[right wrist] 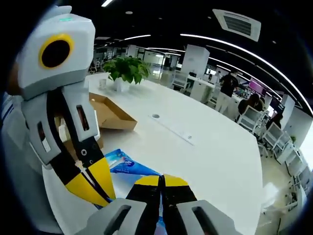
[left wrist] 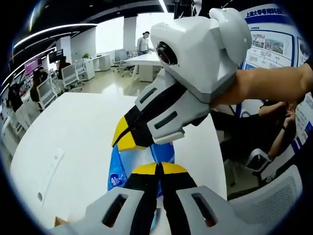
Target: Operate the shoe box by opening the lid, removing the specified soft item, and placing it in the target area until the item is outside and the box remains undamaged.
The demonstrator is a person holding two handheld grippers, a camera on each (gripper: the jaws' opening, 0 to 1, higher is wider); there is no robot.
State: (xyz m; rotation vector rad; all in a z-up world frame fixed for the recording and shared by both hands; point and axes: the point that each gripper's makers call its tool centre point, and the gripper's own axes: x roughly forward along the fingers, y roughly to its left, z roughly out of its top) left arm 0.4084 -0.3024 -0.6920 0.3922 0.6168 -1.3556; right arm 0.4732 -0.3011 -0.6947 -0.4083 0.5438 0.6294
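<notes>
Left gripper point(left wrist: 159, 169) and right gripper point(right wrist: 161, 180) jaws both seemingly pinch the half-hidden blue packet point(right wrist: 128, 166).

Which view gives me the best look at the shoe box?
The right gripper view: the open cardboard box sits on the white table, beyond the blue pack. In the left gripper view I can make out no more than a brown sliver at the bottom.

This is a large open-plan office. A long white meeting table point(right wrist: 205, 147) runs down the middle, with a potted plant point(right wrist: 126, 68) standing on it. Rows of desks point(left wrist: 142, 61) with office chairs point(left wrist: 68, 76) and monitors point(left wrist: 55, 55) fill the floor behind, where people point(right wrist: 227, 88) stand or sit. Strip lights point(right wrist: 234, 46) and an air vent point(right wrist: 237, 23) line the dark ceiling, and printed posters point(left wrist: 269, 41) hang on one wall.
</notes>
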